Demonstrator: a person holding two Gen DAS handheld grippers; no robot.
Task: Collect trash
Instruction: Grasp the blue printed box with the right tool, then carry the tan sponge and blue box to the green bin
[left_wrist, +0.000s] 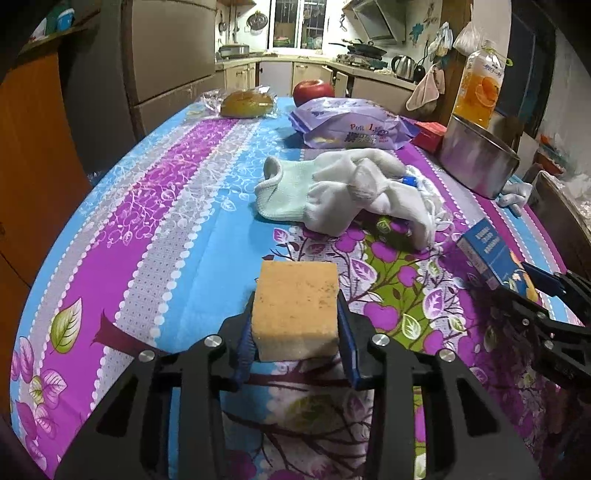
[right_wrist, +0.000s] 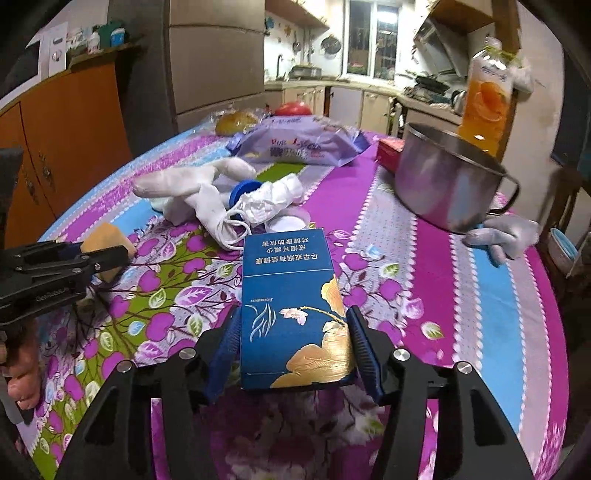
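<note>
Left gripper (left_wrist: 295, 332) clamping sponge (left_wrist: 297, 306); right gripper (right_wrist: 291, 347) closing on blue carton (right_wrist: 291, 317) (2 loads): squeeze evenly before lifting.

Red apple (left_wrist: 313, 91), steel pot (right_wrist: 448, 184), juice bottle (left_wrist: 479, 88), perhaps wrapped bread (left_wrist: 246, 104)

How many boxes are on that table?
2. A blue box sits between the right tool's jaws near the table's front. A red box lies farther back, between the purple packet and the steel pot. Others may be hidden behind.
</note>
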